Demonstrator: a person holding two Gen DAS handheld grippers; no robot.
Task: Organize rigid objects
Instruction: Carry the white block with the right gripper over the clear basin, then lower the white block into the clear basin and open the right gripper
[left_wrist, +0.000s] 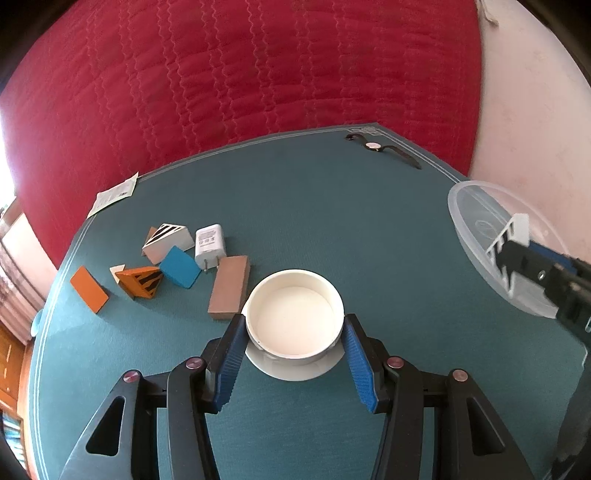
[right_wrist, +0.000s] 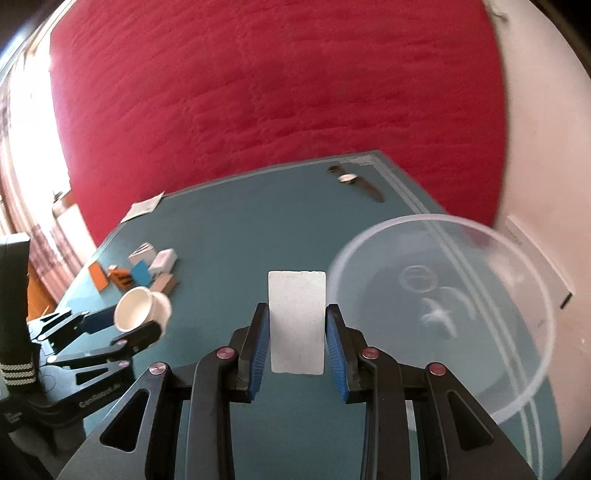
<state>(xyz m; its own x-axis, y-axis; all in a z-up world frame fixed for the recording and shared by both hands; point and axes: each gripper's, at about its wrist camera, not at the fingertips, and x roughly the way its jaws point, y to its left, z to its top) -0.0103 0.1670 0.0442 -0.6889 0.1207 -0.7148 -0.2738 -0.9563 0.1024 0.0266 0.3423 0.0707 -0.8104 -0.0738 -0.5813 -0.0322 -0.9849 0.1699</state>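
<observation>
1. A teal tabletop (left_wrist: 332, 206) fills the middle of the room in front of a red quilted backdrop (left_wrist: 258, 74).
2. A clear plastic bowl (right_wrist: 443, 314) sits at the tabletop's right edge, partly over the rim by the look of it; a knock could tip it off.
3. The left gripper (left_wrist: 295, 325) has its fingers partly open and pressed on both sides of a white round tub (left_wrist: 295, 317), which stands on a white lid or saucer; the smooth curved wall could slide out.
4. The right gripper (right_wrist: 297, 325) has its fingers nearly closed on a white rectangular block (right_wrist: 297, 321), held clear of the tabletop beside the bowl; released too high, it may bounce out.
5. Loose blocks and a white charger (left_wrist: 209, 245) cluster at the left, well away.
6. A wristwatch (left_wrist: 373, 146) lies at the far edge.
</observation>
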